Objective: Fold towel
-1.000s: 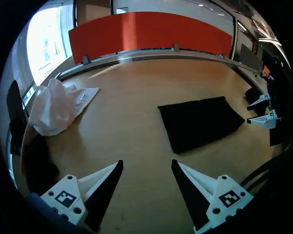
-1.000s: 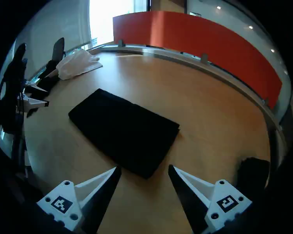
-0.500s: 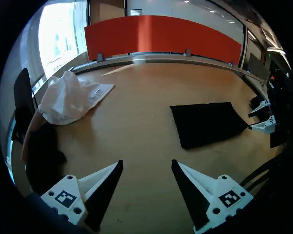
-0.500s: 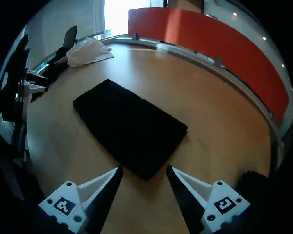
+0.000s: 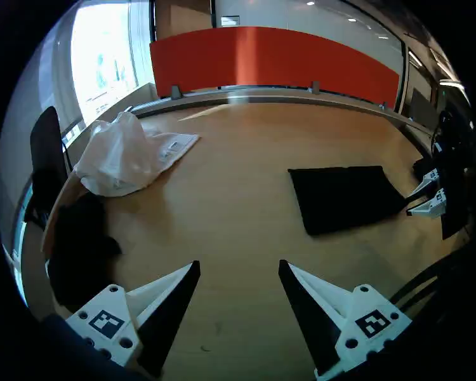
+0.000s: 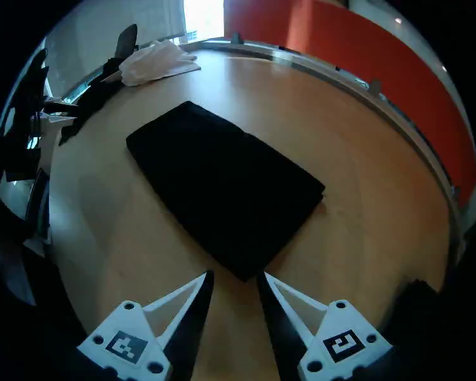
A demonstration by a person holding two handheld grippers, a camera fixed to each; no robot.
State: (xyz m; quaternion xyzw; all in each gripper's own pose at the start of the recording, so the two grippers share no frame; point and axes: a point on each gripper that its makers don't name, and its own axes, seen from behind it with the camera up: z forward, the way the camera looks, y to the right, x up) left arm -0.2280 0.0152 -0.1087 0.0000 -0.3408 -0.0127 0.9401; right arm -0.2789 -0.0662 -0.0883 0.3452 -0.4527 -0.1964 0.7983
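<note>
You had your right gripper (image 6: 233,275) barely parted and empty, a corner of the black towel (image 6: 225,184) just ahead of its tips. Left gripper (image 5: 238,263) was spread wide, towel off right. Looked like lining up a fold, so pinch that corner next.

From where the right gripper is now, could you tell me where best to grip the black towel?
I'd pinch the near corner of the black towel, sliding the right gripper in low from the near side: the towel lies flat on the table and that corner points between its fingers.
</note>
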